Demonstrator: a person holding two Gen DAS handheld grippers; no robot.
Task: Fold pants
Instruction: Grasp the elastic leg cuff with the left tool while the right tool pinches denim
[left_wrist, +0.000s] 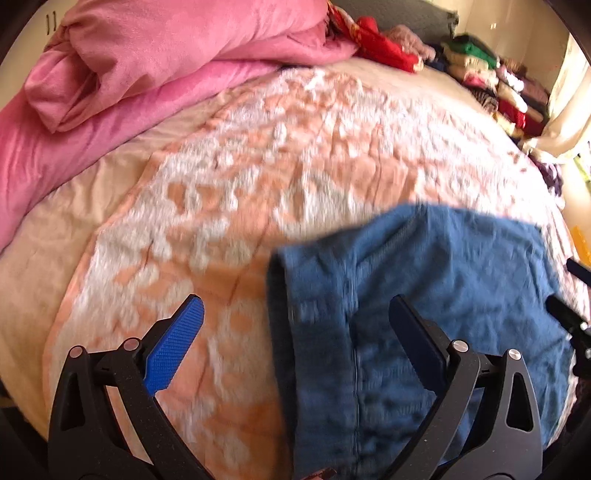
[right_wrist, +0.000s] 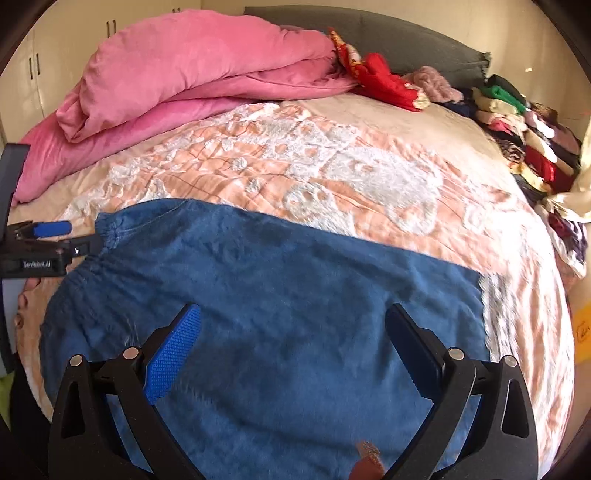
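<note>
Blue denim pants (right_wrist: 266, 295) lie flat on the bed, directly under and ahead of the right gripper (right_wrist: 291, 332). Elastic gathered waistband (right_wrist: 107, 236) sits to that gripper's far left; the straight edge of the fabric runs off to its right. Fabric looks mostly smooth, with a few wrinkles.

Right gripper: fingers spread wide, nothing between them, hovering over the middle of the pants. Blue textured pads (right_wrist: 173, 354) are clear of the cloth as far as I can tell.

Left gripper (left_wrist: 295, 325): fingers also wide apart and empty. From its own camera the pants fill the space ahead and to its right, with a seam (left_wrist: 351, 332) running away between the fingers; its left finger hangs over bare blanket. In the right wrist view this gripper shows at the far left edge, with its tip at the waistband; contact unclear.

Surface: peach and white textured blanket (right_wrist: 332, 177) with a raised floral pattern, covering the bed, extending ahead of both grippers.

Further out, ahead-left of both: bulky pink folded duvet (right_wrist: 192, 74). Ahead, beyond it: grey upholstered headboard (right_wrist: 406, 33), with red patterned cloth (right_wrist: 384, 81) at its base. Ahead-right: stacks of folded mixed-colour clothes (right_wrist: 524, 129) along the bed edge. Cream cabinet doors with dark handles (right_wrist: 37, 66) stand far left. Cream curtain (right_wrist: 580, 192) hangs at far right. Left wrist view is motion-blurred.
</note>
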